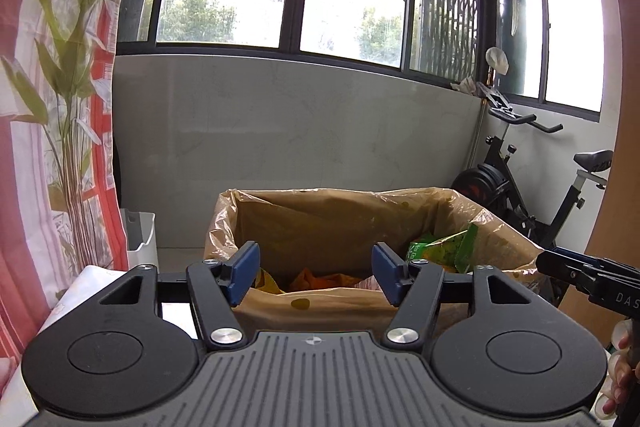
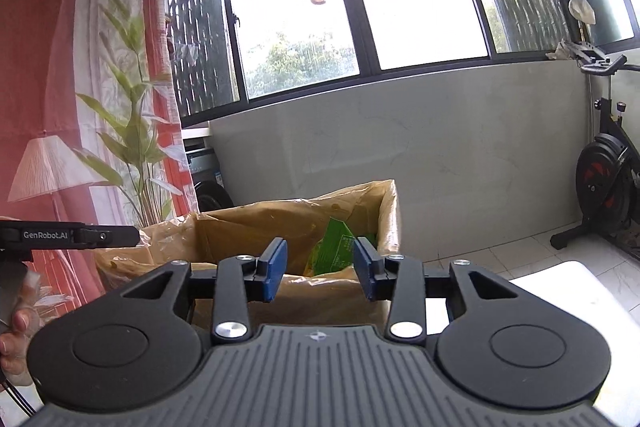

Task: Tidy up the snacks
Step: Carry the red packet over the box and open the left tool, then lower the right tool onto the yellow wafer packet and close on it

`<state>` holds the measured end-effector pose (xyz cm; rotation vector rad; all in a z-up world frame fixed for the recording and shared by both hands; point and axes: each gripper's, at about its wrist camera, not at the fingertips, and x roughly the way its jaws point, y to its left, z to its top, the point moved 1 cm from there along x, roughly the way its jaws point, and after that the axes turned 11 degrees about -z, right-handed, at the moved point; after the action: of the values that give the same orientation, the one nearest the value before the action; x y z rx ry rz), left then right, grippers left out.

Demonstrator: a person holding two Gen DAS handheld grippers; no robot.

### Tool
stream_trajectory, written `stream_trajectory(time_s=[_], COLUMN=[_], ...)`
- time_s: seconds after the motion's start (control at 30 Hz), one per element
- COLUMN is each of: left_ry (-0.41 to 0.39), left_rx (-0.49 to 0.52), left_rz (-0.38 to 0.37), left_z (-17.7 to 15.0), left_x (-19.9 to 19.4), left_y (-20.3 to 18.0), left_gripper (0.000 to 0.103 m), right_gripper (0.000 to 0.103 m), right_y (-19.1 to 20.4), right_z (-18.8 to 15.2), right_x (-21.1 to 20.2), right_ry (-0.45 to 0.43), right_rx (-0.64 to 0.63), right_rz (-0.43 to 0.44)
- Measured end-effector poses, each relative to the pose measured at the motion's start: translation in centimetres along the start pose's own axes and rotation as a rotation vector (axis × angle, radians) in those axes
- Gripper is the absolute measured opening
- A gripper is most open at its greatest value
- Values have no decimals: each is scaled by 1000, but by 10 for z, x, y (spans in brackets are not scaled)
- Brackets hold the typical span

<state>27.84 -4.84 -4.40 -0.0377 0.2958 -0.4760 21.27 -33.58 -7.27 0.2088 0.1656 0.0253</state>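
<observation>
A box lined with a tan plastic bag [image 1: 320, 223] stands ahead of both grippers; it also shows in the right wrist view [image 2: 280, 223]. Inside lie a green snack packet [image 1: 444, 247], seen too in the right wrist view [image 2: 336, 247], and orange-yellow packets [image 1: 320, 279]. My left gripper [image 1: 316, 273] is open and empty, just before the box's near rim. My right gripper [image 2: 320, 267] is open and empty, near the box's right side. Each gripper shows at the edge of the other's view: the right gripper [image 1: 580, 267], the left gripper [image 2: 80, 235].
A grey low wall under windows stands behind the box. An exercise bike [image 1: 532, 179] is at the right. A red and white curtain with a plant [image 1: 68, 107] hangs at the left. A white bin [image 1: 140, 239] sits left of the box. A white surface [image 2: 568, 291] lies below right.
</observation>
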Motion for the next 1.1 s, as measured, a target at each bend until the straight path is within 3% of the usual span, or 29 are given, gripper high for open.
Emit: stream_trajectory(time_s=[0.2, 0.43, 0.47, 0.67, 0.73, 0.83, 0.93, 1.1], left_ry=[6, 49, 50, 78, 83, 104, 127, 150], left_rx=[15, -28, -34, -55, -66, -83, -94, -99], left_rz=[31, 75, 81, 108, 117, 117, 121, 109], left_z=[-16, -29, -31, -44, -48, -55, -60, -68], left_x=[-22, -24, -25, -25, -27, -26, -23, -21], left_y=[-2, 7, 7, 8, 8, 10, 10, 6], left_gripper=[65, 65, 65, 65, 65, 65, 65, 65], right_gripper=[46, 49, 53, 53, 54, 66, 69, 79], right_y=[-17, -40, -42, -48, -46, -45, -40, -35], right_z=[-27, -77, -84, -113, -118, -124, -128, -132], right_x=[-19, -3, 4, 29, 33, 38, 44, 51], right_ry=[28, 198, 242, 418, 447, 476, 506, 535], right_rx=[-7, -84, -108, -294, -357, -389, -435, -470], right_rz=[-41, -33, -20, 77, 122, 181, 226, 238])
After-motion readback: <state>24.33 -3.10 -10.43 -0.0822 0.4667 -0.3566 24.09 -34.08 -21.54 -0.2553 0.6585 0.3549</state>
